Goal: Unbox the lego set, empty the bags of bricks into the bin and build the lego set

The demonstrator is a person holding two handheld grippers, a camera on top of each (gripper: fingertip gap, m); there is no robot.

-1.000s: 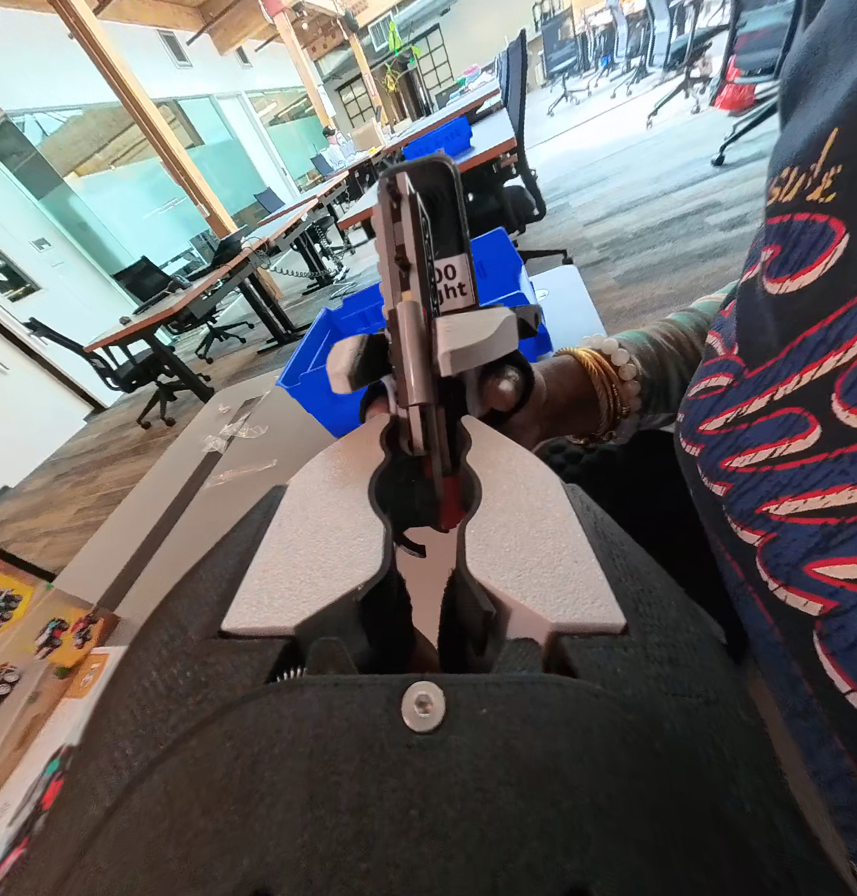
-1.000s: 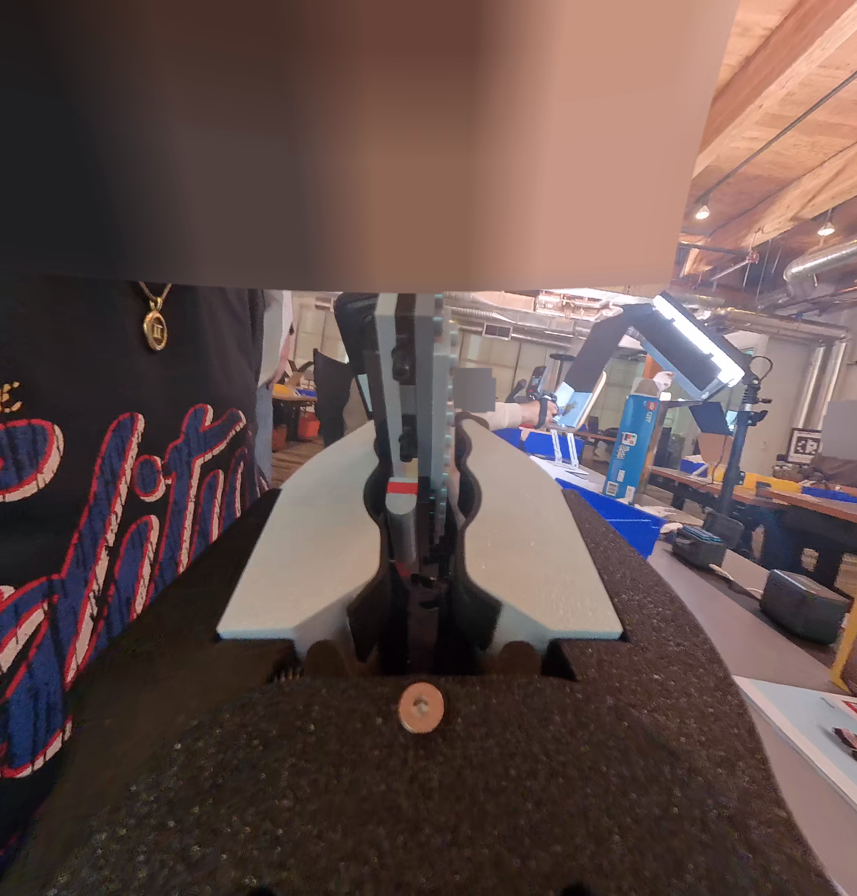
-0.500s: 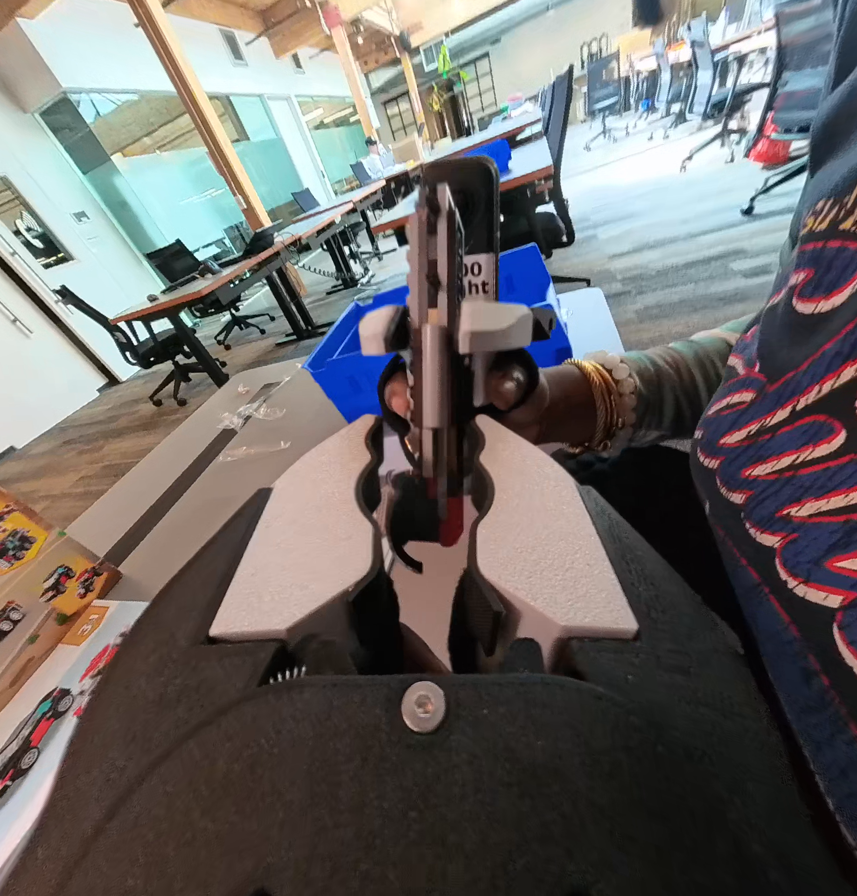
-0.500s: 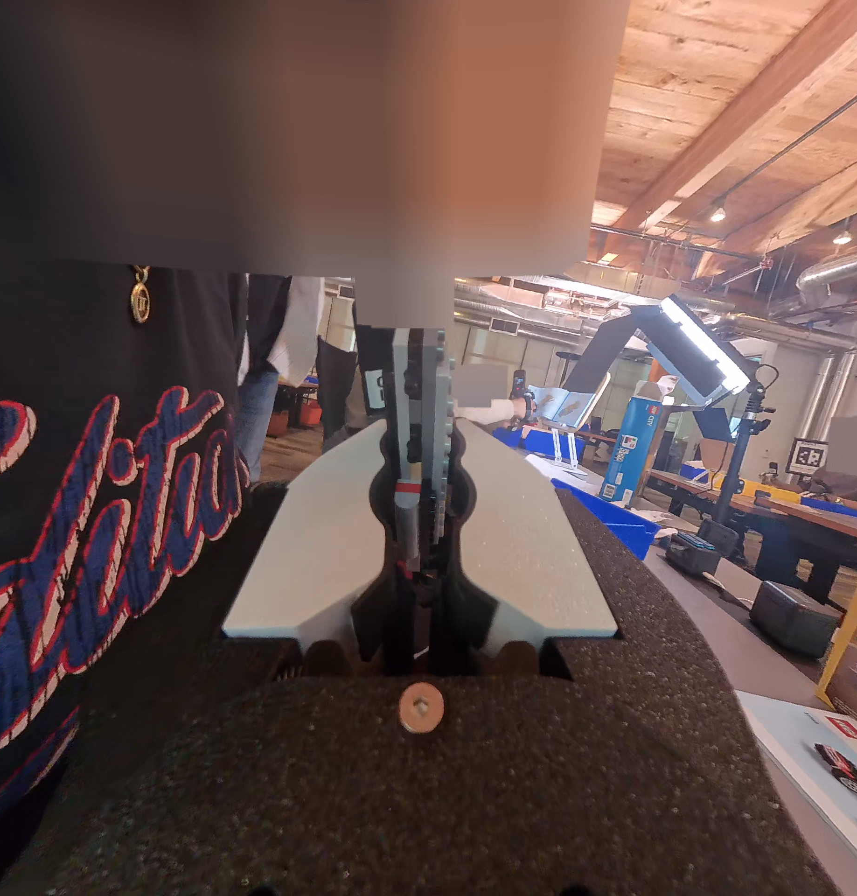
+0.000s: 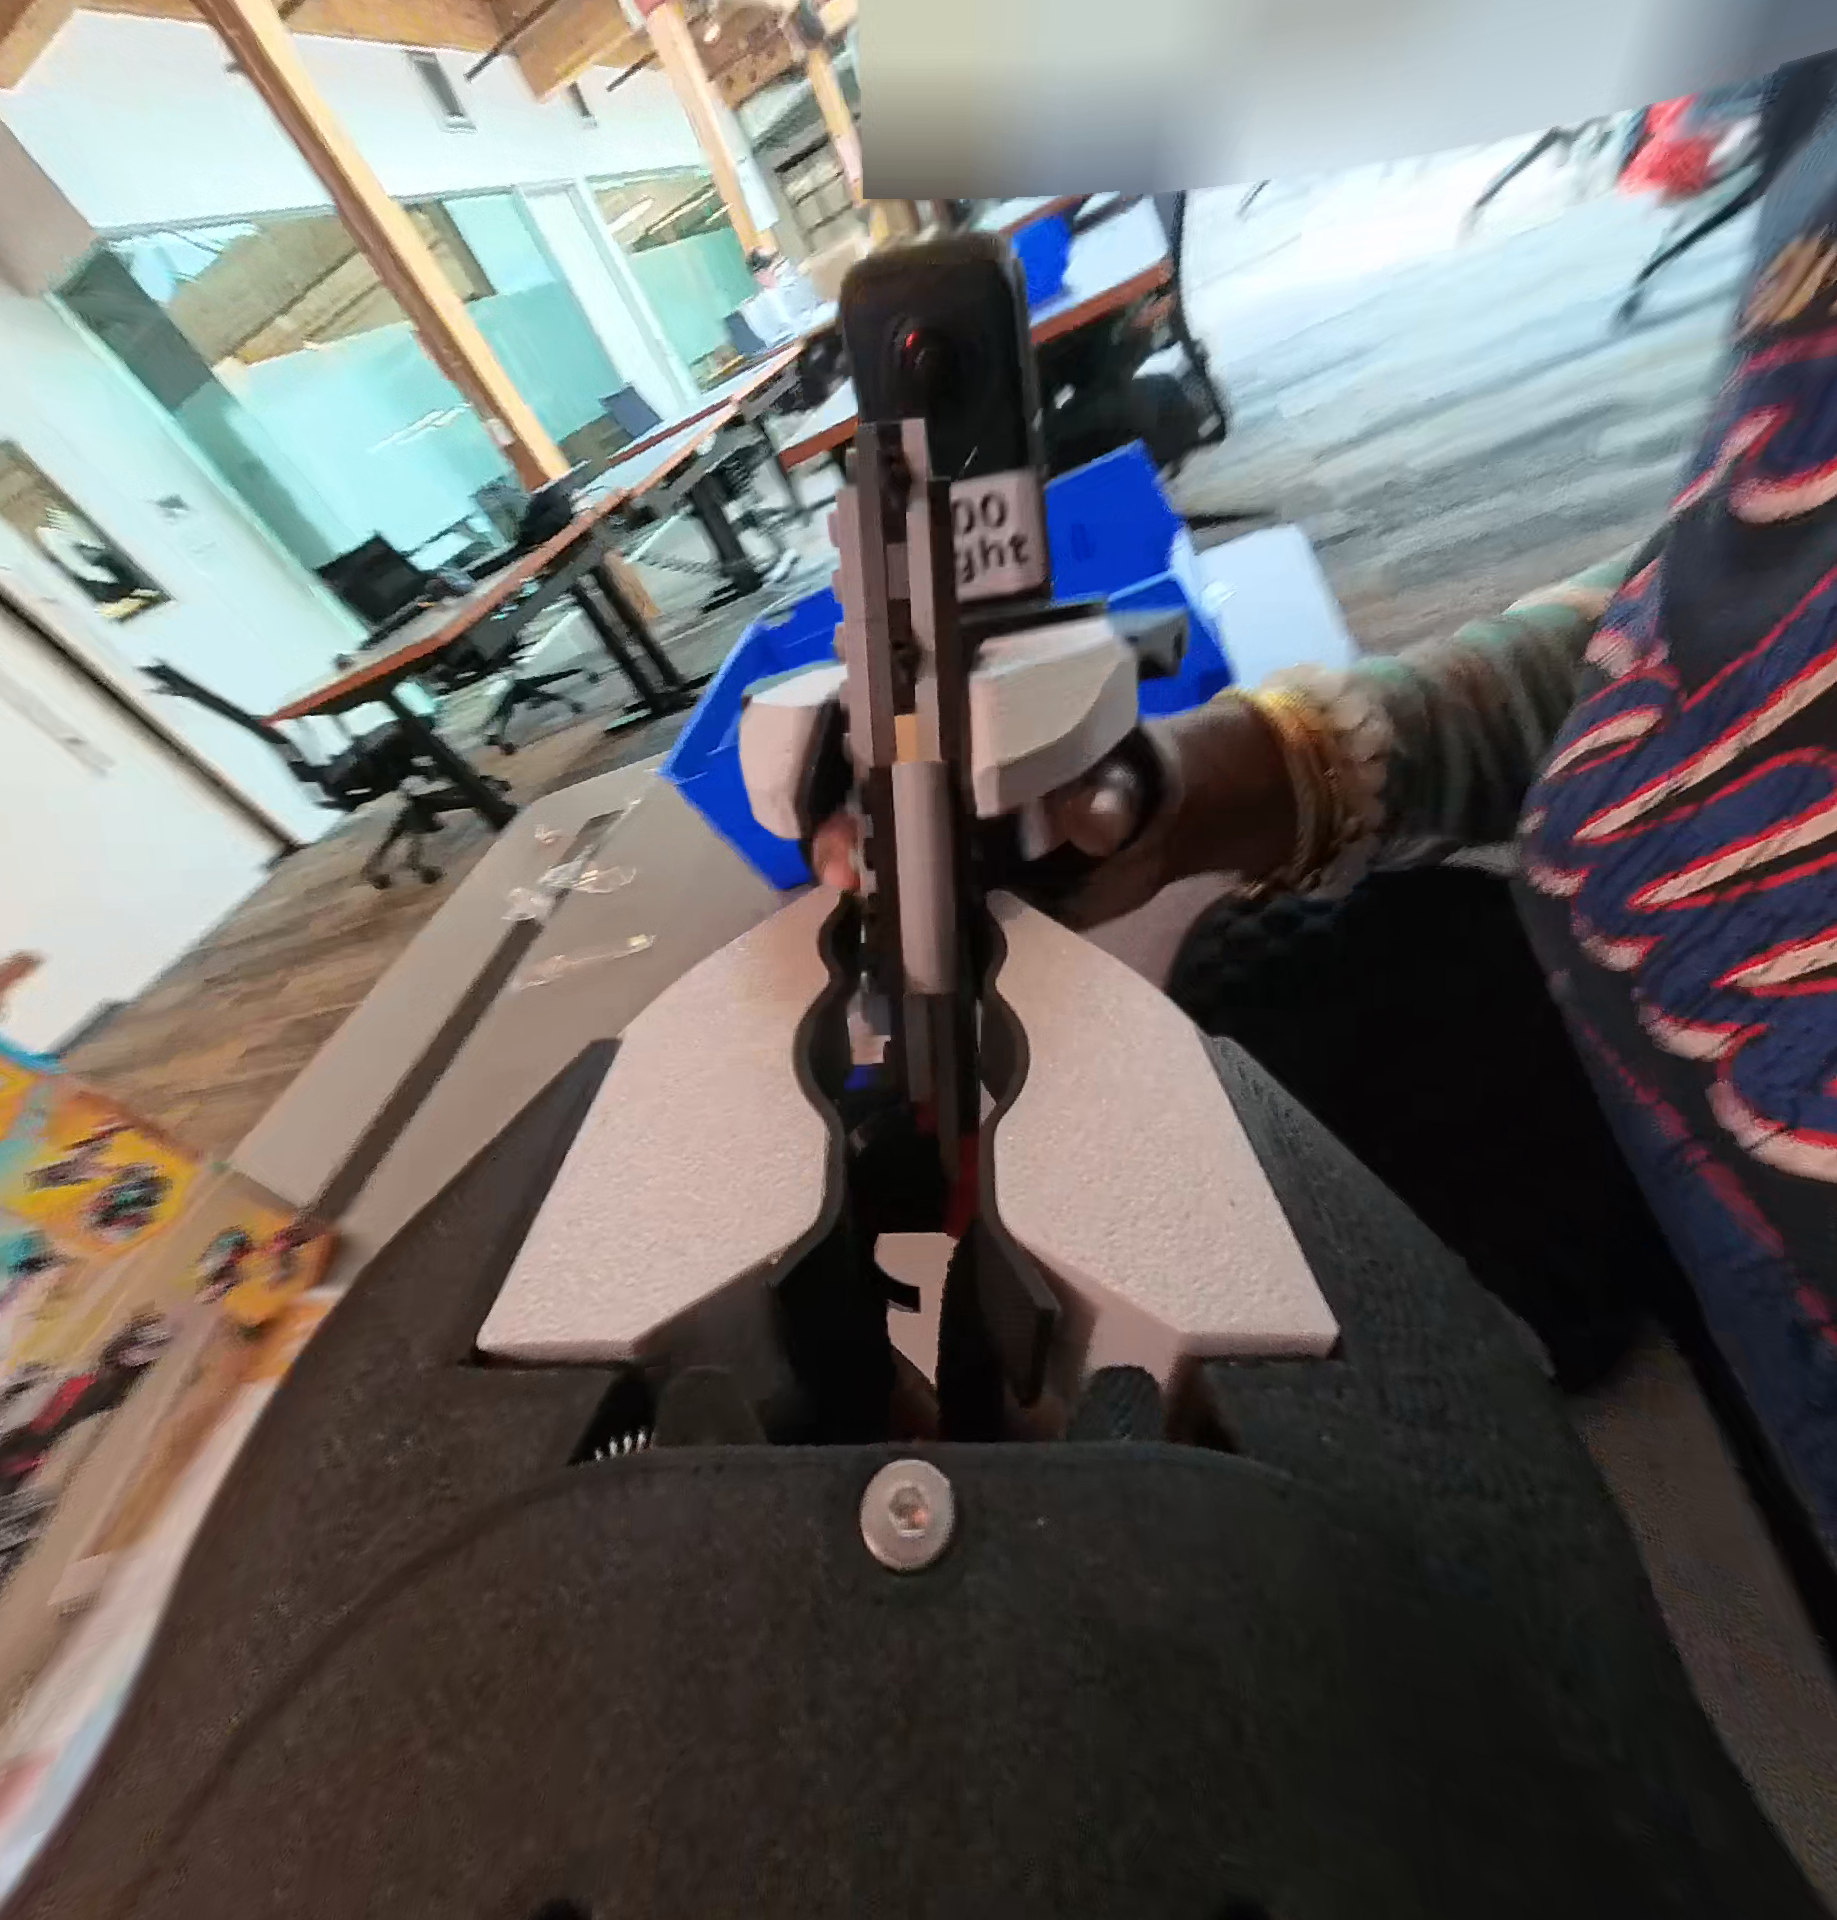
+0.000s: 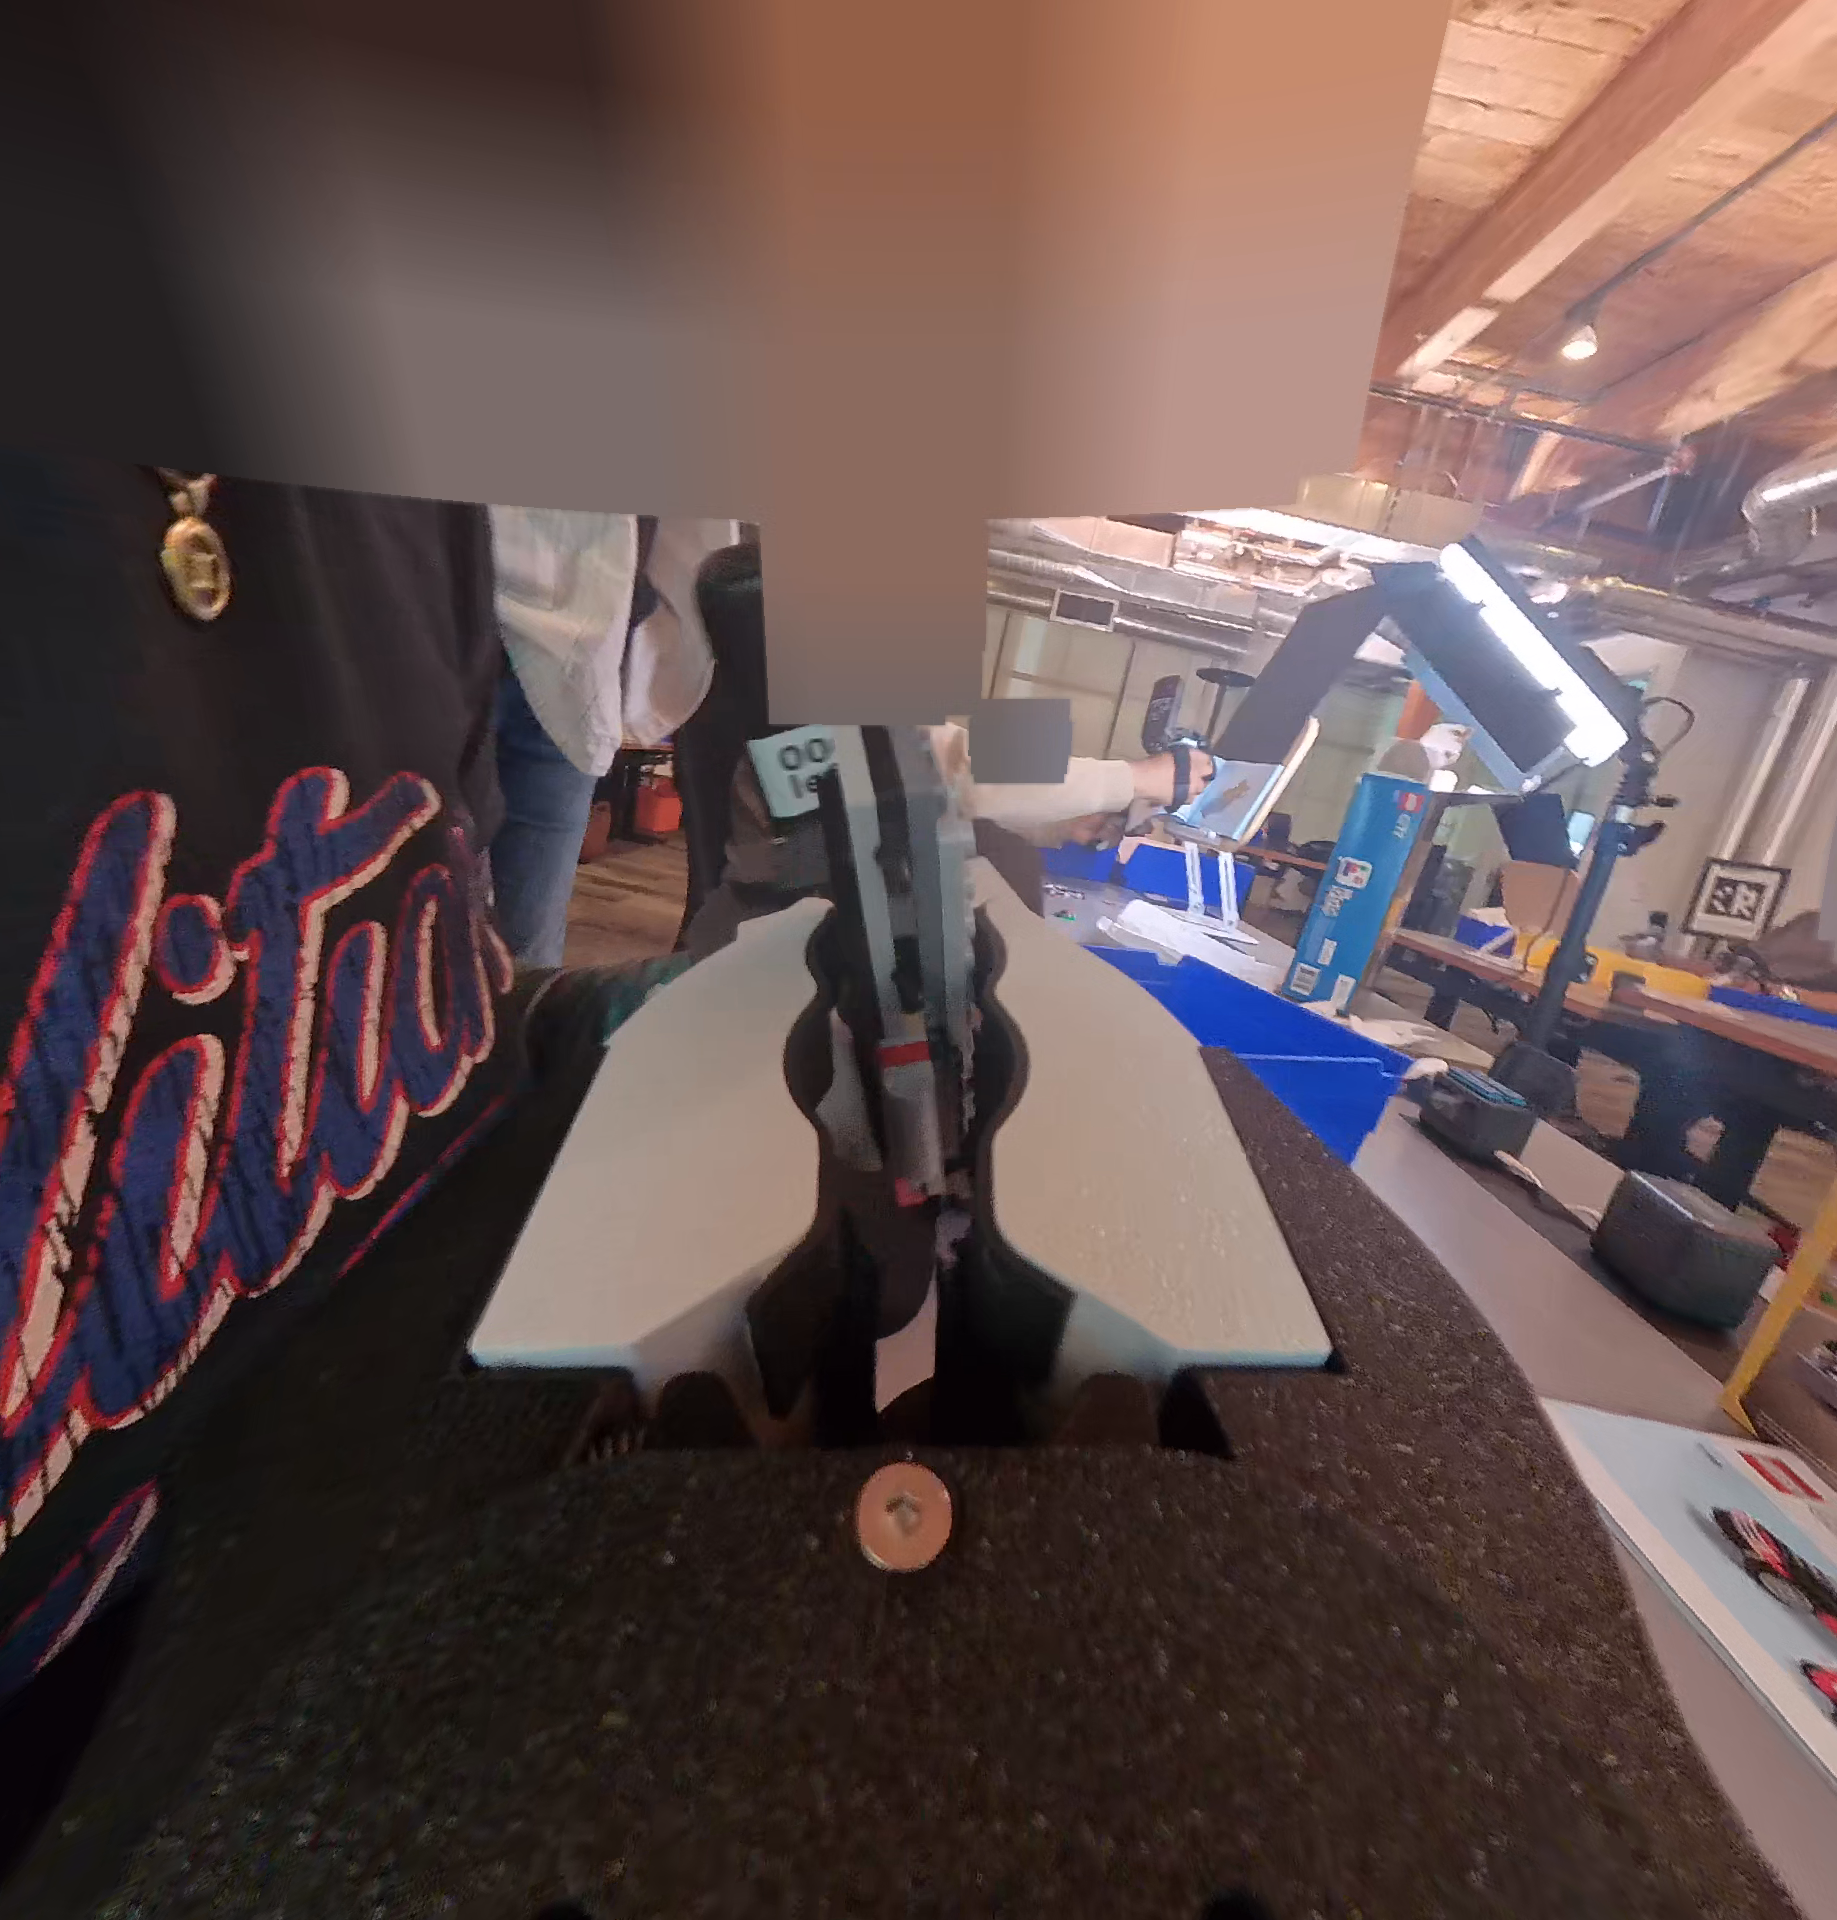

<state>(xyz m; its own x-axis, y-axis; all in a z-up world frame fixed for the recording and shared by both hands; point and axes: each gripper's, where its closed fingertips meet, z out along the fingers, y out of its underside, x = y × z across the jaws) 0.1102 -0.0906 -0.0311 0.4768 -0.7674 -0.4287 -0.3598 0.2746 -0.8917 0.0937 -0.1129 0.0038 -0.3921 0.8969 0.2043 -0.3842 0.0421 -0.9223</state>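
A flat grey and black lego assembly (image 5: 919,831) with small red parts is held edge-on in the air between both grippers. My left gripper (image 5: 909,935) is shut on its near end. The right gripper (image 5: 1039,707), held in a hand with gold bracelets, clamps the far end. In the right wrist view my right gripper (image 6: 903,935) is shut on the same assembly (image 6: 909,914), which leans a little to the left there. Part of the left gripper (image 6: 789,779) shows behind it.
A blue bin (image 5: 727,748) stands on the grey table (image 5: 457,966) beyond the grippers, with clear plastic scraps (image 5: 571,894) beside it. The instruction booklet (image 6: 1766,1558) and the yellow lego box (image 5: 93,1184) lie near. The person's torso (image 6: 166,987) is close. More blue bins (image 6: 1267,1029) stand far off. Both grippers' tips are close together, under 4 cm apart.
Both grippers stayed shut on the assembly while the pair swung and tilted. In the right wrist view the assembly now leans left and the left gripper has come into view behind it.
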